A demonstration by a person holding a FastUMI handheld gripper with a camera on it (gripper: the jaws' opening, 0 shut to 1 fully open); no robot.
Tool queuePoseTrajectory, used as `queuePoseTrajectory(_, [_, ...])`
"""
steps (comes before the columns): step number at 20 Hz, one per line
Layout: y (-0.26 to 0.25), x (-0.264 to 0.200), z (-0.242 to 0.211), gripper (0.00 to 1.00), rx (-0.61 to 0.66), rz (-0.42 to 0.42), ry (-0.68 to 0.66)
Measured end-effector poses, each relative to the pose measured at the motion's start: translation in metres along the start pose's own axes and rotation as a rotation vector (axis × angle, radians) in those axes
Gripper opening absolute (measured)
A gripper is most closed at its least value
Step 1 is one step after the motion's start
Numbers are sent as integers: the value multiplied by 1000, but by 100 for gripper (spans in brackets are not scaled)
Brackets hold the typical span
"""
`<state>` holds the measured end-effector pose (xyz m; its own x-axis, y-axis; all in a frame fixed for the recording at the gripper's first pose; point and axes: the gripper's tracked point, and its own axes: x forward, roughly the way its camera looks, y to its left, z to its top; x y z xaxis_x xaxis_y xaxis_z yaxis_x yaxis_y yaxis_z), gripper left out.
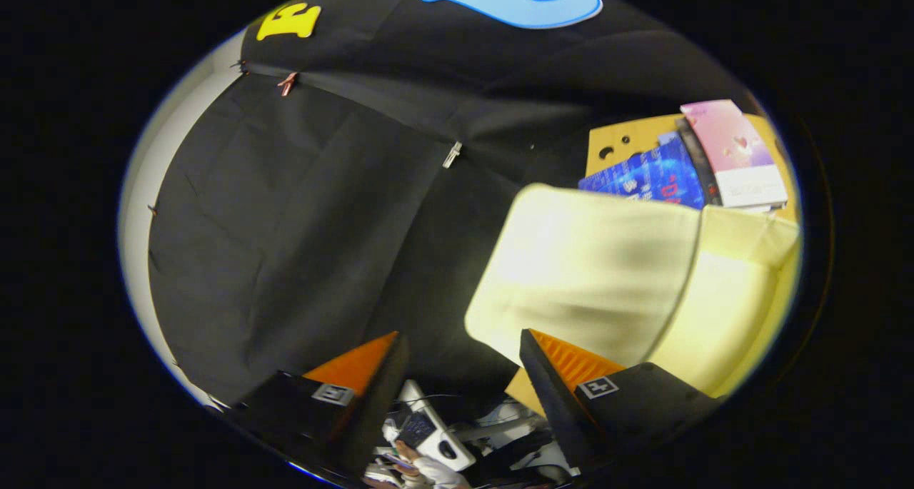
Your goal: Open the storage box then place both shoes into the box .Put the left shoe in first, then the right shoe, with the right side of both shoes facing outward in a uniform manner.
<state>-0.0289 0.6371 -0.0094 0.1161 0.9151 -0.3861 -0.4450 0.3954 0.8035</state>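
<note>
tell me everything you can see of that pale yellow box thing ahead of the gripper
The pale yellow storage box looks like matte fabric or plastic, with softly rounded corners. A dark seam splits a broad face from a narrower panel, which may be its lid; whether it is open cannot be told. It appears tilted, just ahead of one finger of the open gripper, not between the two. Behind it a brown cardboard sheet holds blue and pink packets. No contact is visible.

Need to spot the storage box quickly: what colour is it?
Pale cream-yellow storage box, clearest in the gripper view, just beyond the open gripper.
</note>
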Motion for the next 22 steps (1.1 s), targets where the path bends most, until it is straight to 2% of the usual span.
queuePoseTrajectory(1, [-6, -19, 8, 98, -39, -25, -43])
queuePoseTrajectory(4, [-28, -68, 34, 97, -169, -115, -183])
queuePoseTrajectory(8, [-88, -161, 56, 97, -306, -304, -332])
queuePoseTrajectory(12, [-159, -256, 54, 97, -348, -504, -442])
queuePoseTrajectory(17, [-271, -333, 14, 98, -293, -719, -448])
queuePoseTrajectory(22, [-365, -352, -29, 98, -240, -858, -352])
